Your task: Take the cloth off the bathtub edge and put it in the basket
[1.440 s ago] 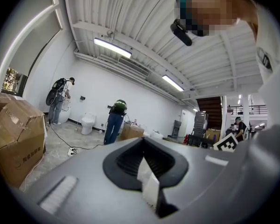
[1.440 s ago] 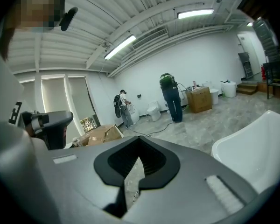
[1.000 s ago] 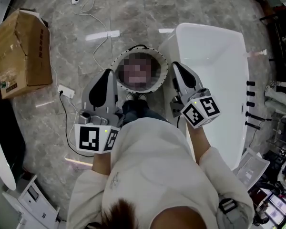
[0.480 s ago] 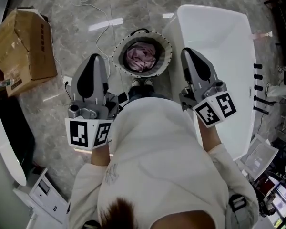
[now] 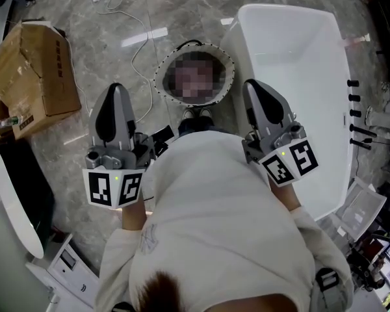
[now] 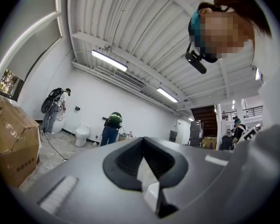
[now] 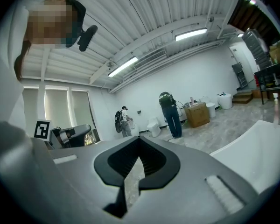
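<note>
The round wicker basket (image 5: 161, 77) stands on the marble floor against the white bathtub (image 5: 299, 51). I cannot read the basket's inside in the head view, and no cloth shows on the tub's edge. My left gripper (image 5: 114, 88) hovers to the basket's near left. It is shut with nothing between the jaws, and the left gripper view shows its jaws (image 6: 142, 140) meeting at the tip. My right gripper (image 5: 250, 84) hangs over the tub's near rim, just right of the basket. It is also shut and empty, as the right gripper view (image 7: 139, 139) shows. Both point level, away from the person.
A cardboard box (image 5: 32, 70) sits at the far left, with white cables (image 5: 135, 51) trailing across the floor toward the basket. A long white object (image 5: 10, 207) lies at the left edge. Black taps (image 5: 354, 116) line the tub's right side. People stand far off (image 7: 170, 113).
Both grippers have lifted and drawn back from the basket toward the person, the left one drifting left. Both stayed shut. Half a second ago a pink cloth showed inside the basket.
</note>
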Demonstrator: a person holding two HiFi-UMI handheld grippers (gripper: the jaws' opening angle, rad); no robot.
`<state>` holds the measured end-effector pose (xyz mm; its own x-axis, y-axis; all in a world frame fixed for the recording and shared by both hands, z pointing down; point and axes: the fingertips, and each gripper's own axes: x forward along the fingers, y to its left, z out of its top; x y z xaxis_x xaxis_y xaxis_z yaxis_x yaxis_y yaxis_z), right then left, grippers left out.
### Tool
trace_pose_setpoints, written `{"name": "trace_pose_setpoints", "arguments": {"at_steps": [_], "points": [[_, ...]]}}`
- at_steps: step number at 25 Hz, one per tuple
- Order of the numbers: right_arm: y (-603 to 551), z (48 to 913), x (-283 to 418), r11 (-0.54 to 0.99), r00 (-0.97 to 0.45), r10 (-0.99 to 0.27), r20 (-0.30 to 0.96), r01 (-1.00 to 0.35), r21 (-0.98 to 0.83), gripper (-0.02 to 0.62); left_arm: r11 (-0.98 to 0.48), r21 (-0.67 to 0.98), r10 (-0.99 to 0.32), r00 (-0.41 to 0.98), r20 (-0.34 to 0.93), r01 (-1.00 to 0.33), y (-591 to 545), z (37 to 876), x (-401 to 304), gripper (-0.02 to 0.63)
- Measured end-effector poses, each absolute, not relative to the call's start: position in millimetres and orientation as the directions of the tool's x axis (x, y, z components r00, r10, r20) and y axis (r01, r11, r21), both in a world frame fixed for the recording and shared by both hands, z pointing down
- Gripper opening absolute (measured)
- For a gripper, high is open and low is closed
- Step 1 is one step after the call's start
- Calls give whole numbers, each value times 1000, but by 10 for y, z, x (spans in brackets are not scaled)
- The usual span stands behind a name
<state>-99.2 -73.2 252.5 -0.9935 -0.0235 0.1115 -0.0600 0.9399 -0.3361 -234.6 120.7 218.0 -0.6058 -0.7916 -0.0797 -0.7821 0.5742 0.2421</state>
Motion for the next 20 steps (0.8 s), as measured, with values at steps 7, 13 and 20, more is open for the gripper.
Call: {"name": "trace_pose_setpoints", "arguments": {"at_steps": [7, 13, 20], "points": [[-672, 2604, -873, 933, -990, -40, 133, -85, -351, -2, 572, 223, -801, -596, -57, -789, 1255, 2226, -2268, 48], [-642, 2657, -879, 945, -987, -36, 159, -85, -315, -2, 587, 212, -797, -603, -18, -782, 1281, 2314, -2244, 48], [-588, 2685, -906, 960, -985, -21, 169, -67, -270, -2, 582, 184, -808, -589, 22, -792, 1229, 2415, -2179, 48]]}}
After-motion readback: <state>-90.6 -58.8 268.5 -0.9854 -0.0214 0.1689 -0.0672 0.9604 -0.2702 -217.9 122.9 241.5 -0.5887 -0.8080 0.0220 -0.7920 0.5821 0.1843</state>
